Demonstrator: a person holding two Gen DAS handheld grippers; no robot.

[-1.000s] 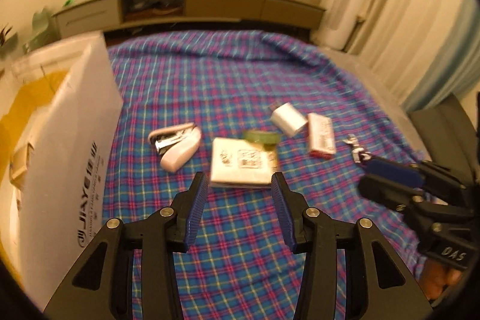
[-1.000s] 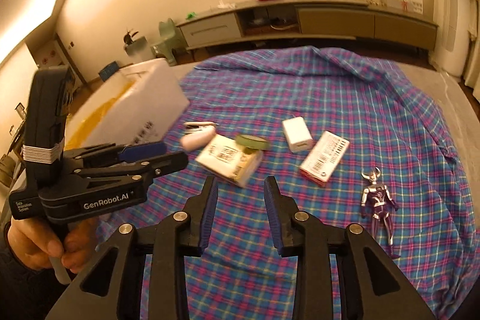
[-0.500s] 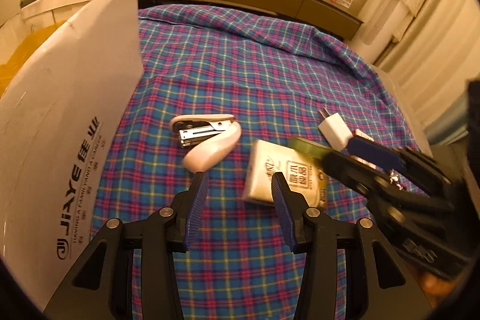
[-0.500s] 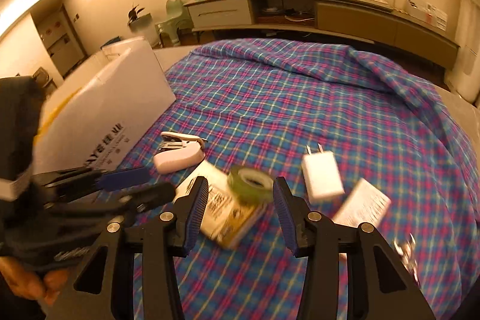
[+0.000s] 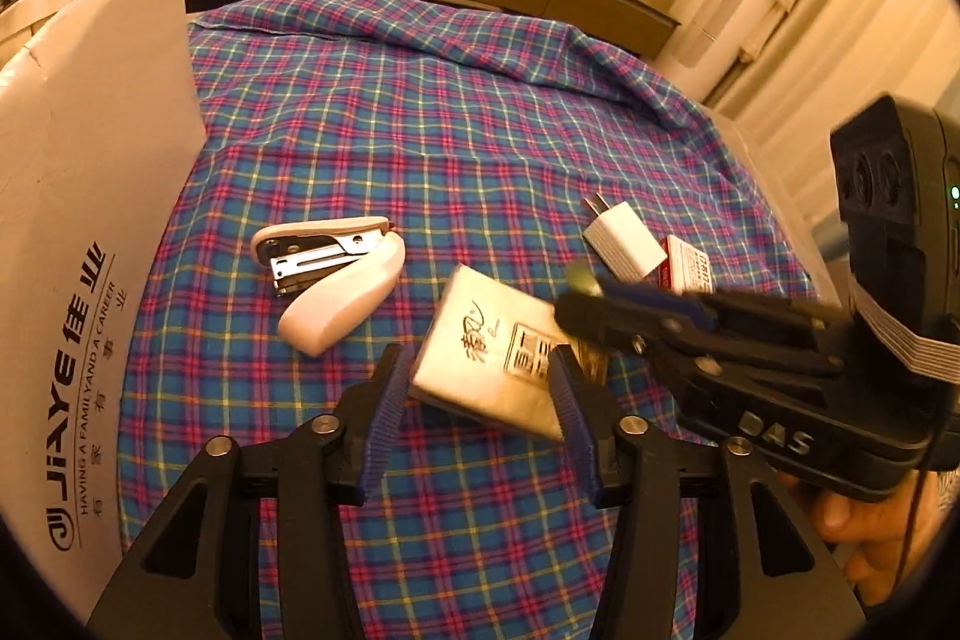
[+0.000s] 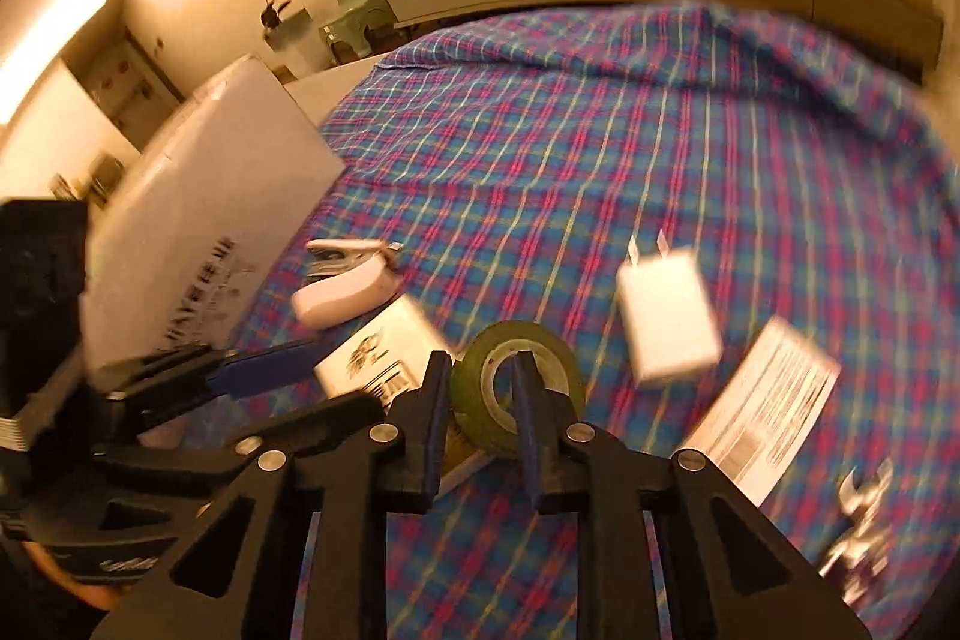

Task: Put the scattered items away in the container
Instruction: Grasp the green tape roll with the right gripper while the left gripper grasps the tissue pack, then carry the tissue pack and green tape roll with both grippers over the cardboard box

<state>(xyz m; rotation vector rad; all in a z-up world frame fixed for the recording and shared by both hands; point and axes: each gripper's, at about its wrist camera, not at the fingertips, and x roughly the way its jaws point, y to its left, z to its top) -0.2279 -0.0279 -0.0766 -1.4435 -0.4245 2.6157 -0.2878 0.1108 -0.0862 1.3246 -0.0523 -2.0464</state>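
While both grippers are reaching over the plaid cloth (image 5: 456, 148), the scene is reading like this:

Left gripper (image 5: 474, 412): its jaws have just been widening and are standing spread, straddling the near end of the flat white packet (image 5: 480, 352) without pressing on it.
Right gripper (image 6: 480, 412): its jaws have just been closing and are pinching the wall of the green tape roll (image 6: 540, 340), one finger outside the ring and one in its hole.
Tape roll: lying partly on the packet's right end.
Stapler (image 5: 336, 280): lying open, left of the packet, apart from it.
Charger plug (image 5: 624, 244): resting right of the roll, a red-and-white box (image 5: 690, 268) just beside it.
Container (image 5: 78, 232): a white box with printed lettering, standing at the cloth's left edge, well apart from the roll.
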